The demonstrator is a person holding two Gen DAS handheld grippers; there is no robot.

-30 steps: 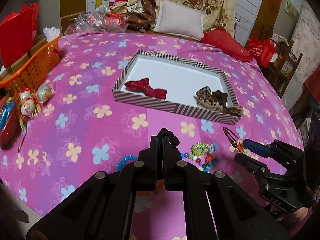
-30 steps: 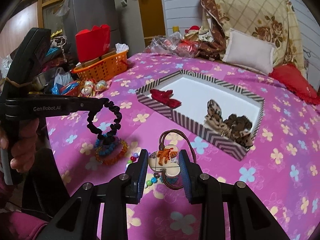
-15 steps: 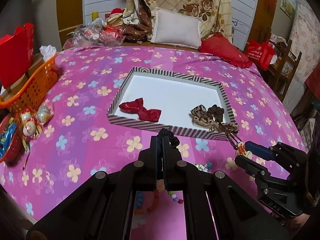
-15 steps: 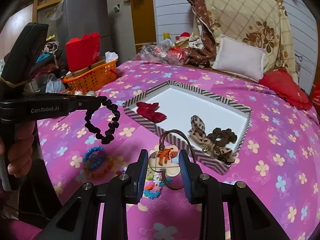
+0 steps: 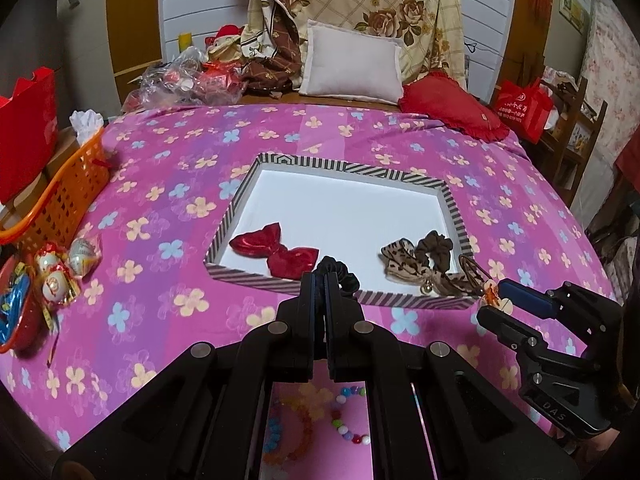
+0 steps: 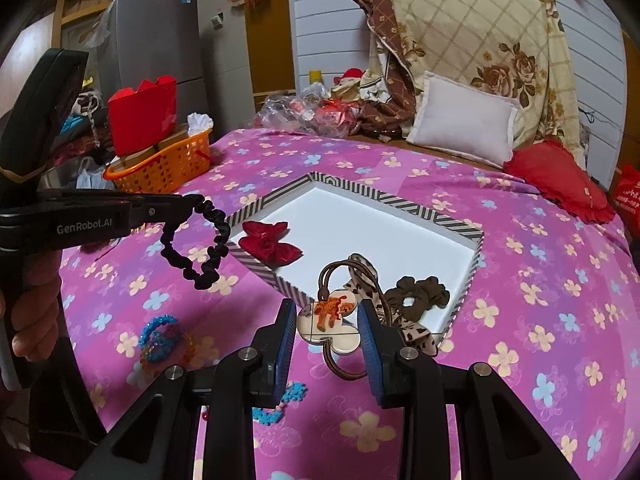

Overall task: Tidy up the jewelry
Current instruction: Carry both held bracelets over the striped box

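- The right gripper (image 6: 328, 330) is pinching a clover-shaped charm (image 6: 330, 326) between its blue pads; the brown hair-tie loop (image 6: 340, 270) joined to the charm is standing up above it.
- The left gripper (image 5: 319, 280) is pressing its fingers together on a black scrunchie (image 6: 200, 244), which is hanging clear of the bed in the right wrist view.
- A hand (image 6: 34, 312) is gripping the left tool's handle at the left edge of that view.
- Beaded bracelets (image 6: 160, 338) are lying on the pink flowered bedspread (image 5: 168, 168), nearest the cameras, below and between the two grippers.
- A striped tray (image 5: 348, 168) with a white floor is sitting on the bedspread just beyond both grippers.
- A red bow (image 5: 276, 250) is lying in the tray's near left part.
- A leopard-print bow (image 5: 400, 260) and a brown scrunchie (image 5: 436, 248) are lying together in the tray's near right corner, touching each other.
- An orange basket (image 5: 68, 196) is resting at the left edge of the bed.
- A white pillow (image 5: 352, 64) and a red cushion (image 5: 452, 104) are lying at the far end.
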